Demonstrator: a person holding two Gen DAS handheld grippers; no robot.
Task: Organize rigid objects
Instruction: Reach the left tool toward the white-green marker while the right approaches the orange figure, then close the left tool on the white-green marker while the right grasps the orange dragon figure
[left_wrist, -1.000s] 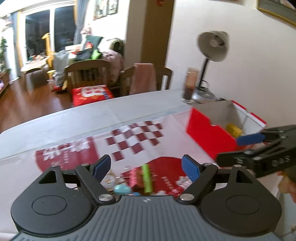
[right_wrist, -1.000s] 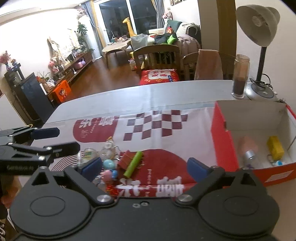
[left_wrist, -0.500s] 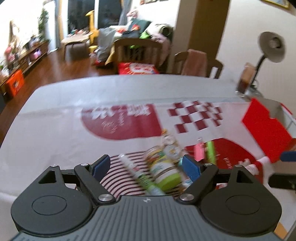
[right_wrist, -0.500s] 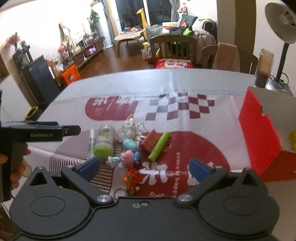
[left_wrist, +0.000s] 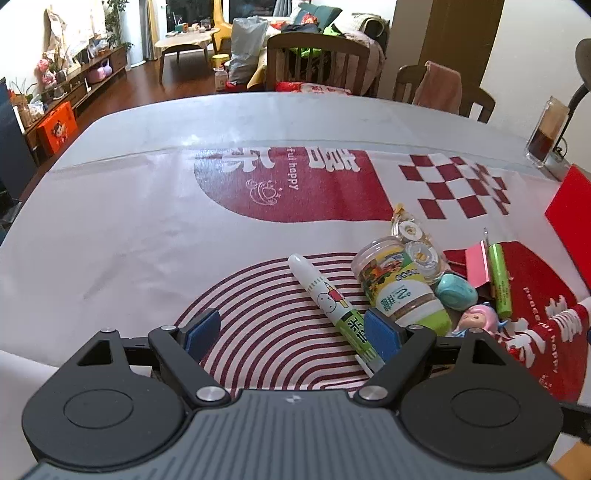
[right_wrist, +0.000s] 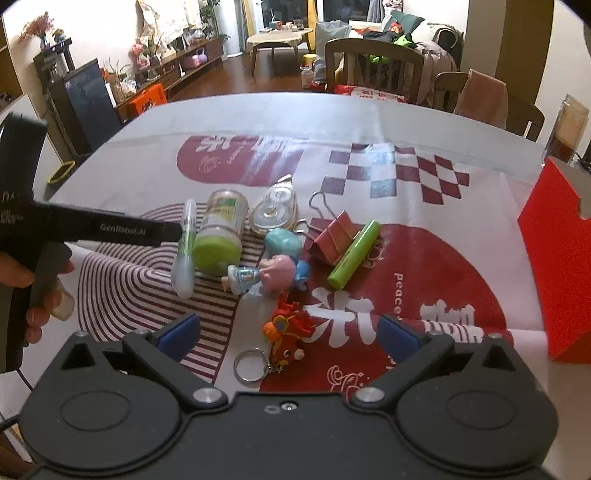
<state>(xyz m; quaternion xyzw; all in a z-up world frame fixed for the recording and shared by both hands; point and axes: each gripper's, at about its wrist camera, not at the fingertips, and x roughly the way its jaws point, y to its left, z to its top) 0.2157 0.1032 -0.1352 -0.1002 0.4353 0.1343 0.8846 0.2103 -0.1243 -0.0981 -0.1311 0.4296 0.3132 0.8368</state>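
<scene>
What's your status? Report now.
Both sets of jaws open, nothing held. Left gripper low by the glue pen. Right gripper above the keychain. Nothing blocking.

Left wrist view: the red box (left_wrist: 570, 225) is cut off by the right edge, so only one wall shows and its inside cannot be seen. The lower end of the white marker (left_wrist: 332, 304) passes behind a blue pad of the left gripper (left_wrist: 291, 334). The pink figurine (left_wrist: 480, 319) is partly hidden behind the green-capped jar (left_wrist: 400, 286). The lamp (left_wrist: 581, 70) is cropped at the right edge.

Right wrist view: the hand (right_wrist: 37, 288) is cut off at the left edge. The box's (right_wrist: 554, 258) opening lies out of frame. The keychain's (right_wrist: 286, 330) figure is too small to identify.
</scene>
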